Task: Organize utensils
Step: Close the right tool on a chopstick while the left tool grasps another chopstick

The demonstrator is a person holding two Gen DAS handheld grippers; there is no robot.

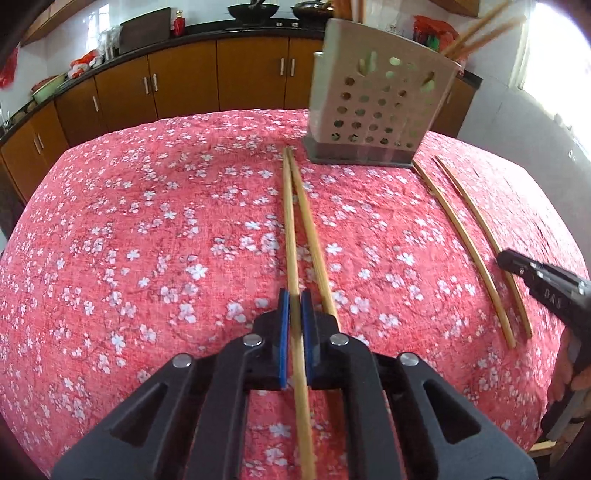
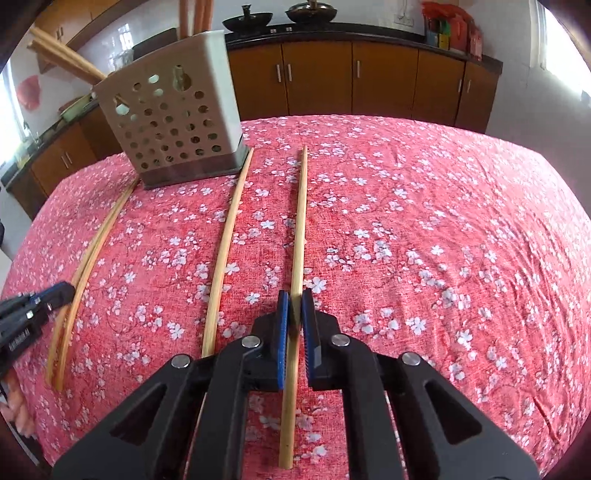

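A perforated beige utensil holder (image 1: 373,107) stands at the far side of the table, with chopsticks sticking out of its top; it also shows in the right wrist view (image 2: 177,122). My left gripper (image 1: 295,299) is shut on a chopstick (image 1: 290,229), with a second chopstick (image 1: 314,243) lying just right of it. My right gripper (image 2: 295,299) is shut on a chopstick (image 2: 300,221), with another chopstick (image 2: 225,254) to its left. Each view shows the other gripper (image 1: 535,277) (image 2: 33,306) at the edge by its pair.
The table has a red floral cloth (image 1: 147,240). Brown cabinets (image 1: 184,77) and a dark counter with woks (image 1: 253,9) run behind it.
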